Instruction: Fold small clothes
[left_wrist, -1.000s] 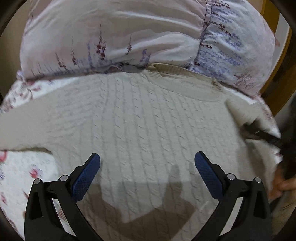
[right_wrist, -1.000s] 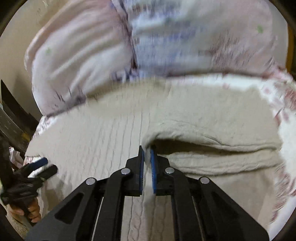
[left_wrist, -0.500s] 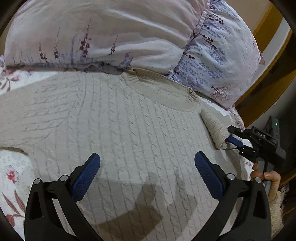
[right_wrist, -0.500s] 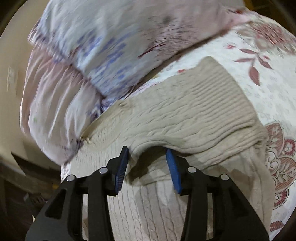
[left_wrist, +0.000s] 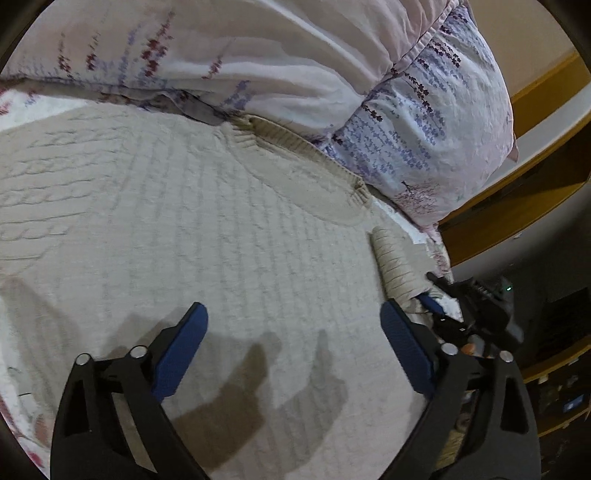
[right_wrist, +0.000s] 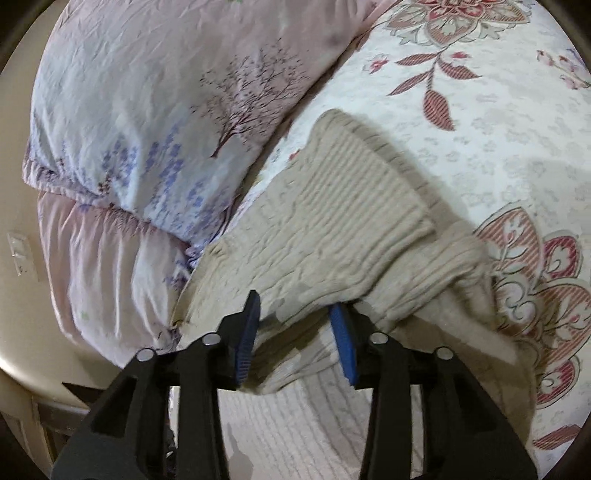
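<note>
Beige cable-knit sweater (left_wrist: 192, 236) flat on bed, collar against floral pillows (left_wrist: 424, 122). Folded sleeve (right_wrist: 351, 236) directly ahead of right tool (right_wrist: 295, 325), fingers apart. Left tool (left_wrist: 291, 343) wide apart above sweater body, farther from sleeve.

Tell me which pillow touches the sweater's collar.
The pink pillow lies on the sweater collar; the blue-flowered pillow sits beside it.

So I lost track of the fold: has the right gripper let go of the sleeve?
Yes. The right gripper now gapes around the sleeve, no longer clamped.
</note>
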